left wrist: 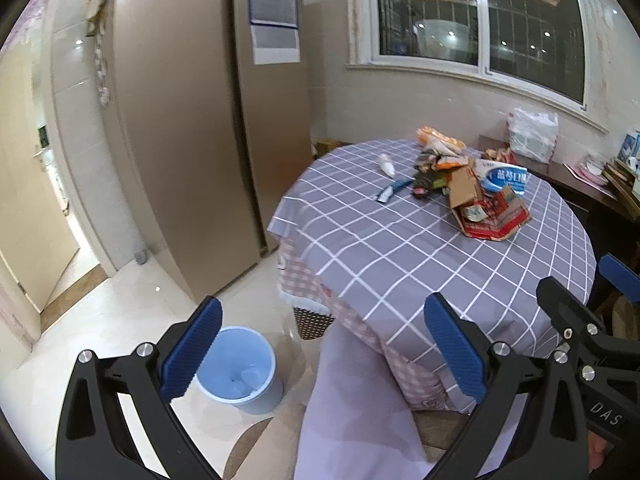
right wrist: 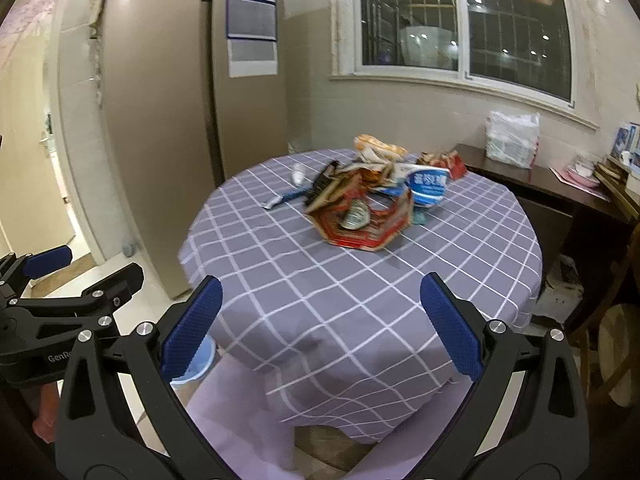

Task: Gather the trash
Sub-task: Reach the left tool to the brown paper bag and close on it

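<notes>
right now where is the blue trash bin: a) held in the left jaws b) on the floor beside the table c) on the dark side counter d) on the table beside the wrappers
b: the blue trash bin stands on the pale floor beside the draped table, apart from the trash pile on top.

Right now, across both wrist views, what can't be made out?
- Blue bin: contents unclear in the left wrist view; in the right wrist view a finger covers most of it.
- Trash pile: motion-blurred in the right wrist view; lower items are buried under others.
- Package print: too small to read.
- White plastic bag: contents indistinct.
- Under the table: hidden by the cloth.
</notes>
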A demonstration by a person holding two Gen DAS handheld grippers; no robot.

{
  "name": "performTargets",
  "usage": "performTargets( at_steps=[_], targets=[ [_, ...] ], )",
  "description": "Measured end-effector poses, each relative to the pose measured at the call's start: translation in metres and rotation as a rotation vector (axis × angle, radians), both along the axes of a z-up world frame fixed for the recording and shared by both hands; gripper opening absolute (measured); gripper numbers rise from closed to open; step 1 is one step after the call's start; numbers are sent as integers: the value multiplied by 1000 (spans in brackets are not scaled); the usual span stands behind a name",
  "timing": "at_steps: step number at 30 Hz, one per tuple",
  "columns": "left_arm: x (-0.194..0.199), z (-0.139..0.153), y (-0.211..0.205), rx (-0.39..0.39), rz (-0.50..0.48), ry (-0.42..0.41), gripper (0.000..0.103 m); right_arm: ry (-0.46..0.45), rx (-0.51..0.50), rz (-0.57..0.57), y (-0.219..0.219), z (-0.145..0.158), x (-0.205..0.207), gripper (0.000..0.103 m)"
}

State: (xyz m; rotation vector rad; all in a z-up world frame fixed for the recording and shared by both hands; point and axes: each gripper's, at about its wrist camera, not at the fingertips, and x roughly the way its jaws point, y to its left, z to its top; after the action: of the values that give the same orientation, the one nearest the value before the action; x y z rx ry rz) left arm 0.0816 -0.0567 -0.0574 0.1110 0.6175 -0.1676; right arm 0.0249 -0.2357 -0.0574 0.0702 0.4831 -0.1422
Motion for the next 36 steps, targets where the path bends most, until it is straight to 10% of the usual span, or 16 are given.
performTargets(
  at_steps=[23,36],
  targets=[
    [112,-7,-82,-2,-116,73,99,80,10,-83,-83,-3,104,97],
    [151,-11,-157,-33,-373,147,99,99,13,-245,-148,-4,118,97]
  ],
)
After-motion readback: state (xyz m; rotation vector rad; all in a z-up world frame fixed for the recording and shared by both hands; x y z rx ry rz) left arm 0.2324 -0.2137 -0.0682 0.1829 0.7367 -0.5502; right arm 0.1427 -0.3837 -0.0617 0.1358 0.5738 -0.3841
